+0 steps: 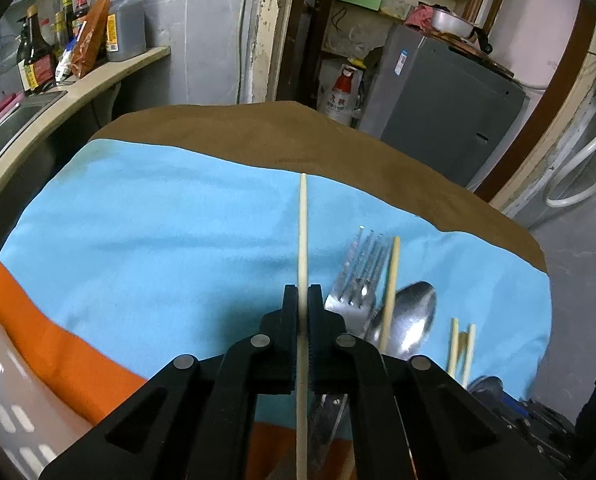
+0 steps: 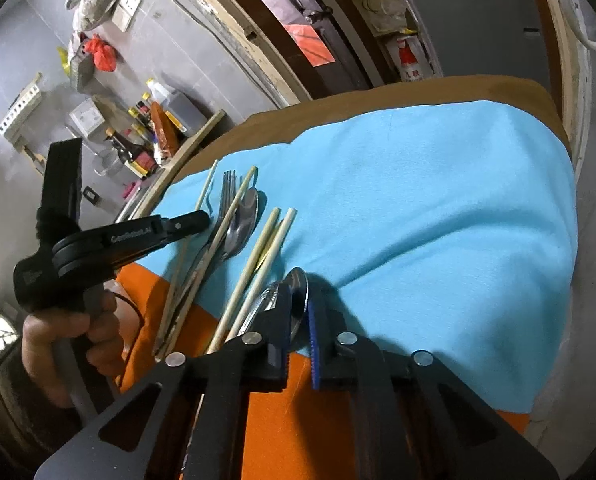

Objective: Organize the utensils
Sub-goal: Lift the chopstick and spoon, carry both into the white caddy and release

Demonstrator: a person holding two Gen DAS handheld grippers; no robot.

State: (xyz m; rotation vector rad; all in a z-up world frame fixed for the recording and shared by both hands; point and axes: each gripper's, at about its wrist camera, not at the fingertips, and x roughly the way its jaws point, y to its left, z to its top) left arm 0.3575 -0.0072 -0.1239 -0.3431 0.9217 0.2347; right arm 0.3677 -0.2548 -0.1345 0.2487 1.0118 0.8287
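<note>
My left gripper [image 1: 302, 294] is shut on a pale wooden chopstick [image 1: 302, 220] that runs straight up between its jaws over the blue cloth [image 1: 158, 220]. Just to its right lie a steel fork [image 1: 361, 268], another chopstick [image 1: 390, 280], a spoon [image 1: 413, 316] and two more chopsticks [image 1: 461, 348]. In the right wrist view, my right gripper [image 2: 299, 300] is shut on the edge of a steel spoon's bowl [image 2: 298, 284], beside a pair of chopsticks [image 2: 274, 236]. The left gripper [image 2: 202, 219] shows there too, held by a hand [image 2: 66, 332], with its chopstick [image 2: 206, 184] next to the fork [image 2: 228, 188] and the other spoon [image 2: 246, 216].
An orange cloth [image 1: 58, 336] lies under the near edge of the blue one, on a brown table [image 1: 258, 128]. A pale slotted basket [image 1: 6, 400] stands at the near left. A counter with sauce bottles [image 1: 38, 52] runs along the left, and a grey appliance [image 1: 437, 112] stands behind the table.
</note>
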